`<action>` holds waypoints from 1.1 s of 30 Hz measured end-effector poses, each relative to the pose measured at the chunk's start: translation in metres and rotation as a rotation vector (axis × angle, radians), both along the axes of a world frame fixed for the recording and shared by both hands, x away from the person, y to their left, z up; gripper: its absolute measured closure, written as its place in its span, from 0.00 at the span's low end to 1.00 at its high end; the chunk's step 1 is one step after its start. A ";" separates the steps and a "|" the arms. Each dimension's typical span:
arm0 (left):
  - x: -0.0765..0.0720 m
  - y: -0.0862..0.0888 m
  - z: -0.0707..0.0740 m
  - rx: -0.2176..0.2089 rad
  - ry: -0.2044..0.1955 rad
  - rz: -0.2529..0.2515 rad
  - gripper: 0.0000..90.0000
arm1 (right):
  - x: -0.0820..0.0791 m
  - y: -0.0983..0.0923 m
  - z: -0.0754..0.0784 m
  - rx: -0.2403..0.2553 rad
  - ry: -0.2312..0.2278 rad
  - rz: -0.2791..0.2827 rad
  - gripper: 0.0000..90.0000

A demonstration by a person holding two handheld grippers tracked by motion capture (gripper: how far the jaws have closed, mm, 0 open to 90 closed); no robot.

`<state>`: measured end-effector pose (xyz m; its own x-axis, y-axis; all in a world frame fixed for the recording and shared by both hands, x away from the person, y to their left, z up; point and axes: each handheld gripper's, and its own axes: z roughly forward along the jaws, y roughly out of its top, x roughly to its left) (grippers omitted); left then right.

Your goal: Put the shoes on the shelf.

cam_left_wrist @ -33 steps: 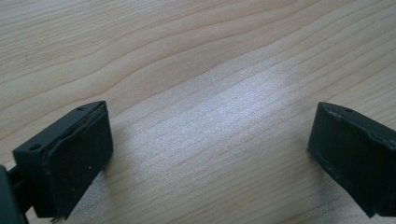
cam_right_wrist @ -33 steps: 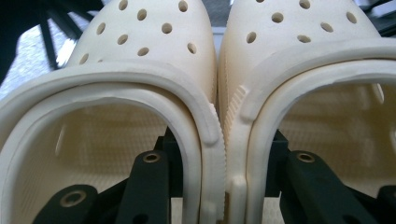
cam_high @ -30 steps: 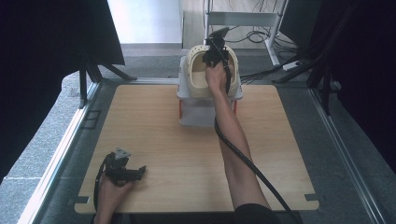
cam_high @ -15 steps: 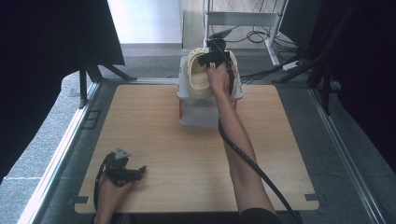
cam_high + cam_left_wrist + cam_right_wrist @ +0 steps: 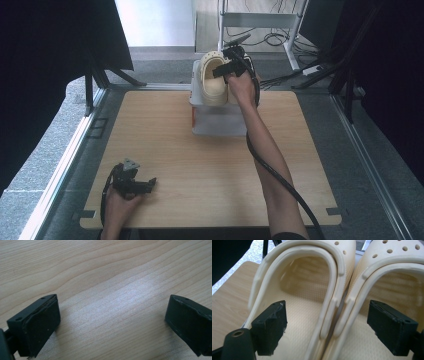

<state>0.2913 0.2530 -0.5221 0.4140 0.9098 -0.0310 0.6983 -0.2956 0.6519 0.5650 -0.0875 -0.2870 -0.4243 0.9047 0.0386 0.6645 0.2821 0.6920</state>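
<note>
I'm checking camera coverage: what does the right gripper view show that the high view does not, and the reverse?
Right gripper view alone: the clogs' textured footbeds, with one jaw of the open right tool inside each clog. High view alone: the white box beneath the clogs, the left tool low over the table's near left corner, and both forearms. Shared: the cream clogs, the right tool and the wooden table.

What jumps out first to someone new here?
The pair of cream perforated foam clogs sitting side by side on a translucent plastic box at the wooden table's far edge. The right claw is open, one jaw inside each clog, straddling their adjoining walls. The left claw rests open at the near-left corner, holding nothing.
</note>
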 end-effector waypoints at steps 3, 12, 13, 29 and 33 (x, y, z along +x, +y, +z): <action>0.000 0.000 0.000 -0.001 0.000 0.001 0.00 | -0.010 -0.005 0.004 -0.009 -0.012 0.043 0.16; 0.000 0.000 0.000 0.000 0.000 0.000 0.00 | -0.030 -0.012 0.007 -0.017 -0.027 0.147 0.14; 0.000 0.000 0.000 0.000 0.000 0.000 0.00 | -0.032 -0.012 0.007 -0.020 -0.024 0.171 0.14; 0.000 0.000 0.000 -0.002 0.001 0.003 0.00 | -0.073 -0.019 0.003 -0.005 -0.031 0.337 0.04; 0.000 0.000 0.000 -0.001 0.002 0.001 0.00 | -0.084 -0.017 0.004 -0.003 -0.031 0.359 0.03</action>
